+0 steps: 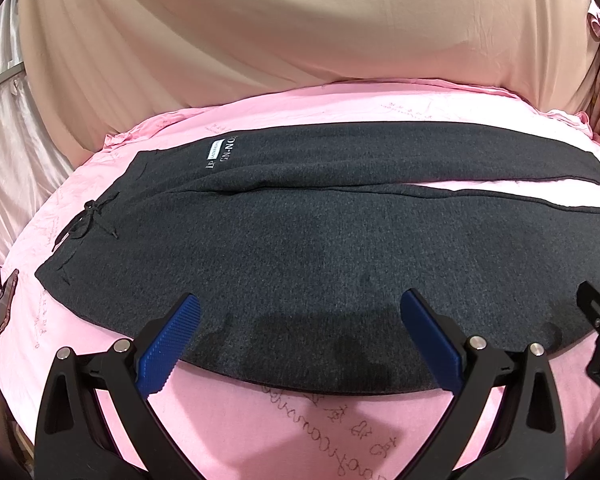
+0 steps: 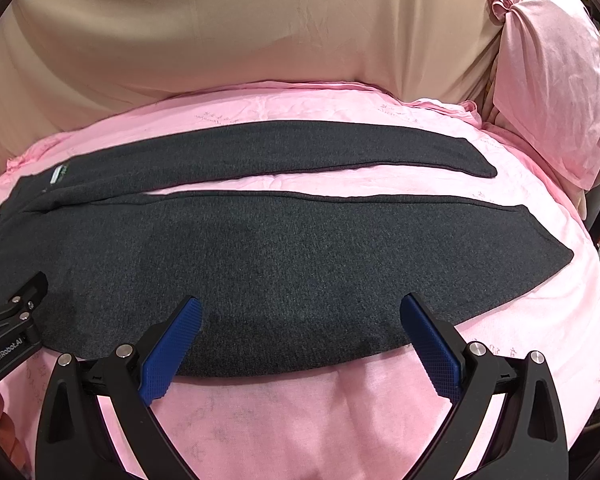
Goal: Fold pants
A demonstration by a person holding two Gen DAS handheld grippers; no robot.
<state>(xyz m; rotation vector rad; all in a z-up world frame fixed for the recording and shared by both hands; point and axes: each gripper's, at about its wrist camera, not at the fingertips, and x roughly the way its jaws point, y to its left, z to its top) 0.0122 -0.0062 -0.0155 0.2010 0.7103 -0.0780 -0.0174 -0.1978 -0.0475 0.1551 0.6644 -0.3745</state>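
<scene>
Dark pants (image 1: 300, 216) lie flat on the pink bed (image 1: 300, 420), legs parted. Left hand-held gripper (image 1: 300, 320) and right hand-held gripper (image 2: 300, 320) hover spread, empty, over the near leg's edge. Recommendation: pinch that edge evenly, fold onto the far leg.

Both hand-held grippers (image 1: 300, 304) (image 2: 301, 305) gape (side by side)

Bedroom: pink bedsheet (image 2: 300, 420), pillow (image 2: 552, 92)

A bare strip of pink bed (image 2: 300, 412) is seen before the pants (image 2: 284, 264). A pillow (image 2: 552, 92) blocks the right, a small dark object (image 1: 5, 308) the left.
</scene>
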